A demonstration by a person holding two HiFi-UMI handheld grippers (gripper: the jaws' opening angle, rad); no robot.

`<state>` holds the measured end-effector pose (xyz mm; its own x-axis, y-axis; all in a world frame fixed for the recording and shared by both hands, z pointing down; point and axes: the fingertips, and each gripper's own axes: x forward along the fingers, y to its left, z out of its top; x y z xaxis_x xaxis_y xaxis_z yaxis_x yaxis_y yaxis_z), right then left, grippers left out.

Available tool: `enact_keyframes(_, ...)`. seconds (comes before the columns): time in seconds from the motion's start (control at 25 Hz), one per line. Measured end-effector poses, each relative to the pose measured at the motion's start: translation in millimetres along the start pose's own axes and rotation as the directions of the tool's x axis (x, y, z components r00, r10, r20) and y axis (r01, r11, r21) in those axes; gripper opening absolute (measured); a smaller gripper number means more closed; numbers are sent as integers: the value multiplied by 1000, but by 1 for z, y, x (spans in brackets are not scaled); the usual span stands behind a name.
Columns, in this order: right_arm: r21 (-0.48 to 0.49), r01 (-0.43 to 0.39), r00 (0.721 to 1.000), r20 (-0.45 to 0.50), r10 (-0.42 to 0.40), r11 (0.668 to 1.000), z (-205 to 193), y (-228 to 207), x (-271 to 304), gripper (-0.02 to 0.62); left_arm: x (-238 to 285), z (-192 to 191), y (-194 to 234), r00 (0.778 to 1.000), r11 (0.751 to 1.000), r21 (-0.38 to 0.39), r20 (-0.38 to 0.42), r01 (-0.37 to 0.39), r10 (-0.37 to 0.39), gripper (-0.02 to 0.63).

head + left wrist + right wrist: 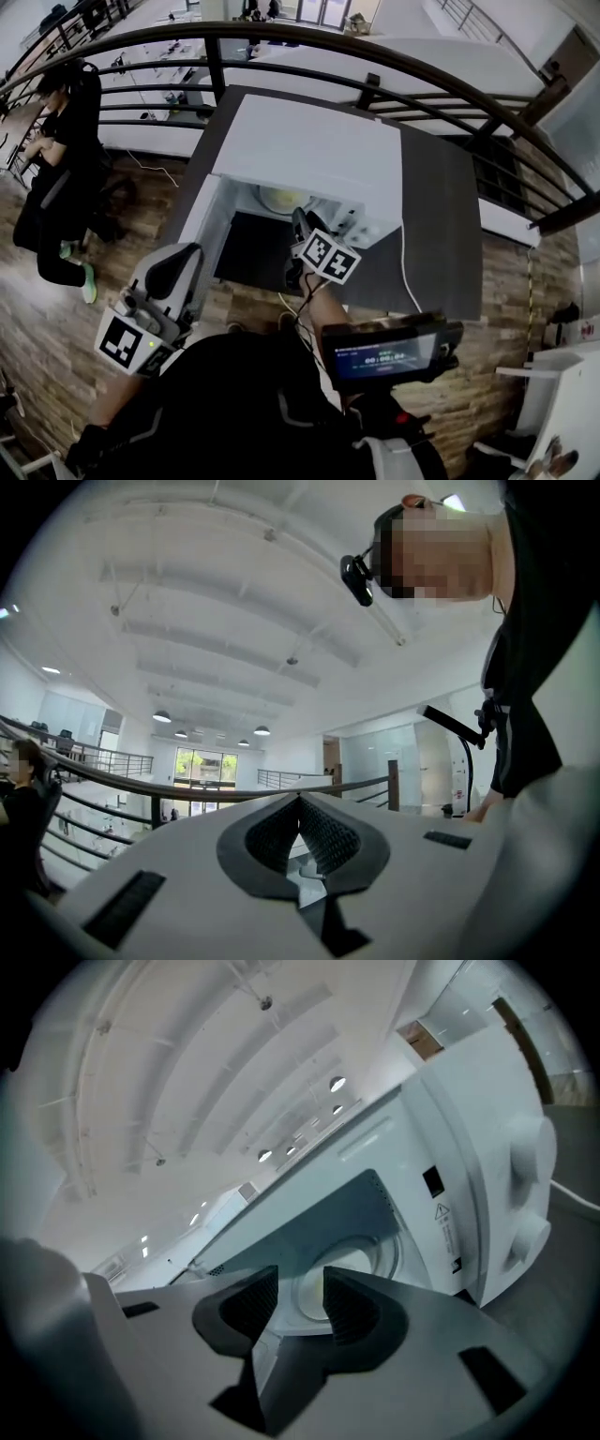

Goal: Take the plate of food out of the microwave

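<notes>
Plate (pixel 281 199) sat inside the open microwave (pixel 309 150), on the cavity floor. Food on it was too washed out to make out. Right gripper (pixel 300 221) was at the cavity mouth, just short of the plate and not touching it. In the right gripper view its jaws stood apart with nothing between the pads. The plate (pixel 358 1260) showed beyond the gap, further in and slightly right of centre.

My read: this was the approach, grab not yet made. To do it well I'd level the roll so the jaws take the near rim from above and below. I'd go in low, bite only the rim, then draw straight out without tipping the plate or clipping the cavity frame.

Left gripper (pixel 178 262) hung low left, well clear of the microwave, jaws clenched on nothing.
</notes>
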<state>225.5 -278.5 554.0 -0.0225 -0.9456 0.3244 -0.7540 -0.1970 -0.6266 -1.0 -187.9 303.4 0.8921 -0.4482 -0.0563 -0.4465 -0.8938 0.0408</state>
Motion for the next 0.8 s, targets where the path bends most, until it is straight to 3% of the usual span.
enact_keyframes(0.2, 69, 26, 1000, -20, -25, 997, -13, -27, 34, 233, -3, -11, 2, 996, 997, 20, -54, -76, 77, 3)
enact_keyframes(0.44, 40, 75, 997, -19, -74, 996, -15, -55, 68, 236, -8, -21, 13, 984, 989, 27, -103, -143, 145, 3)
enact_keyframes(0.6, 95, 108, 994, -15, -107, 990, -16, -73, 81, 236, -10, -25, 18, 979, 985, 23, -116, -169, 170, 3)
enact_keyframes(0.8, 148, 86, 996, -8, -85, 985, -18, -81, 88, 236, -7, -25, 21, 976, 983, 33, -116, -182, 184, 3)
